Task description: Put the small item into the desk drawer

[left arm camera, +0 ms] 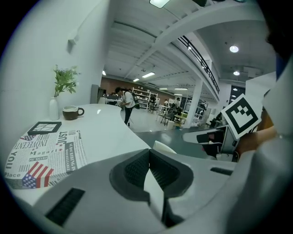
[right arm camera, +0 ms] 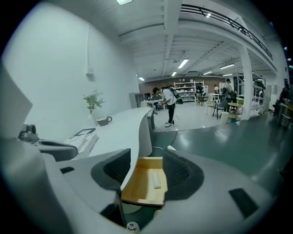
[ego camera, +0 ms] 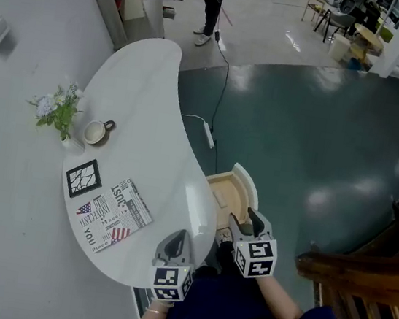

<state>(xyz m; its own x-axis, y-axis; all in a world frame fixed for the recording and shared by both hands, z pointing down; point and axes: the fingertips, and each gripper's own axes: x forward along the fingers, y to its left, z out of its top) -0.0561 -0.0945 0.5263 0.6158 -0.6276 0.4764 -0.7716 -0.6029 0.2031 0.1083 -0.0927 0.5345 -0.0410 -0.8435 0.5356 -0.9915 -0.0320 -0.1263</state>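
Holding my right gripper (right arm camera: 149, 170) open and empty and my left gripper (left arm camera: 148, 153) shut, I see the small white block (right arm camera: 156, 179) lying flat in the drawer (right arm camera: 137, 185) at twelve o'clock; it looks light and stiff, best pinched across its narrow sides.

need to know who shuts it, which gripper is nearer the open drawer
Right. The right gripper hangs just over the near end of the drawer, jaws apart and empty. The left gripper sits beside it over the desk edge, jaws together.

drawer (ego camera: 225, 194) partly under desk (ego camera: 147, 111), small item (right arm camera: 156, 180) unidentifiable
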